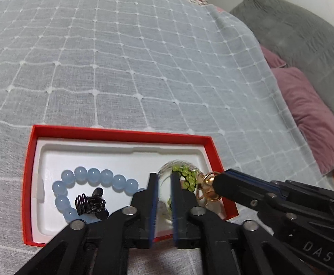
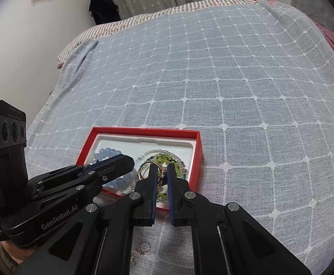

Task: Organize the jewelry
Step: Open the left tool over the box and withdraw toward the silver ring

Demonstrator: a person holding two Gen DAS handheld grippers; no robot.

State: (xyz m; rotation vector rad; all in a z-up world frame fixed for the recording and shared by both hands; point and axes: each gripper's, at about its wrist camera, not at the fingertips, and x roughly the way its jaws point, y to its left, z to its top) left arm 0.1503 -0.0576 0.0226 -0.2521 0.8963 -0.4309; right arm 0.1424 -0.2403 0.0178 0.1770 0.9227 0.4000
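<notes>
Right gripper (image 2: 162,171) pinches my gold hoop earrings (image 2: 144,170) over the red box (image 2: 196,146); left gripper (image 1: 164,183) stands slightly parted, nothing gripped, above the green bead bracelet (image 1: 185,176). Risk I see: hoops slipping onto the bedspread (image 2: 235,91) or snagging. Blue bead bracelet (image 1: 93,176) lies left.

Red cardboard box with white moulded insert (image 1: 119,133): one
Pale blue glass-bead bracelet (image 1: 93,176): one
Green-bead bracelet (image 1: 186,175): one
Dark metal hair clip (image 1: 90,202): one
Gold hoop earrings (image 1: 209,186): number unclear
Black two-finger grippers (image 1: 163,181): two
</notes>
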